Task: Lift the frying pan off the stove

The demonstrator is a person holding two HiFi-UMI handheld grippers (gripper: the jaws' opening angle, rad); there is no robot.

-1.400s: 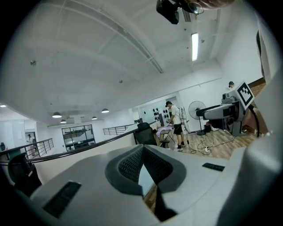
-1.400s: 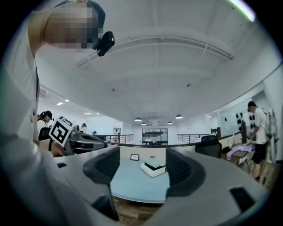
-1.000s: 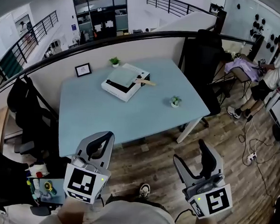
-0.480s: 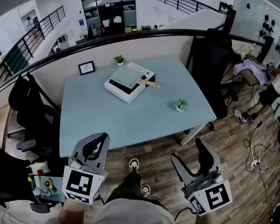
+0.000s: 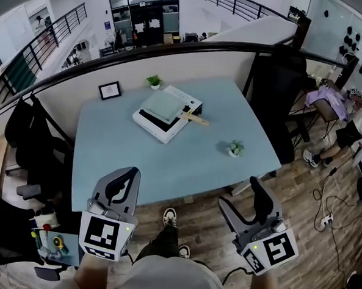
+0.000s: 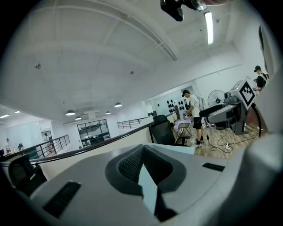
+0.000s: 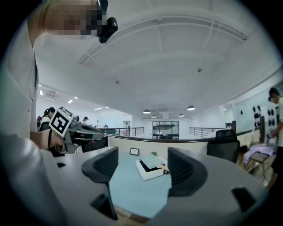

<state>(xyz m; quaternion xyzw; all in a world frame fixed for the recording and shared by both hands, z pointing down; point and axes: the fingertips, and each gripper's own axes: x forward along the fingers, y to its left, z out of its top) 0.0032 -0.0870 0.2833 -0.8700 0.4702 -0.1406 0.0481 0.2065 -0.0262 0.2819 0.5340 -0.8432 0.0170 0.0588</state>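
Head view, from the left: a black office chair (image 5: 29,139) stands beside the pale blue tabletop (image 5: 119,149). The left gripper (image 5: 132,173), grey with a black-and-white marker cube, is held low in front of the person at the tabletop's near edge. In the left gripper view its jaws meet at the tips, with only a thin wedge of blue showing below them, and they hold nothing. Toward the far side of the tabletop a small black-framed picture (image 5: 110,90) stands upright, and to its right is a little green potted plant (image 5: 152,80). Just right of these lies the white flat stove with a black top (image 5: 155,122). The pale green, flat frying pan (image 5: 164,104) sits on it, its light wooden handle (image 5: 194,116) sticking out past the stove's right edge. Pan and stove are well apart from both grippers. A second small potted plant (image 5: 234,148) stands alone near the tabletop's right edge. Below it, over the wooden plank floor (image 5: 300,197), is the right gripper (image 5: 237,190). Its jaws have just been opening and now stand wide apart. They grip nothing; the right gripper view shows only the distant tabletop, stove and pan through the gap. A tall black chair (image 5: 275,85) stands off the tabletop's far right corner. Beyond it, at the picture's right edge, a person in a white top and dark shorts (image 5: 361,118) stands by a chair draped with purple cloth (image 5: 327,98).
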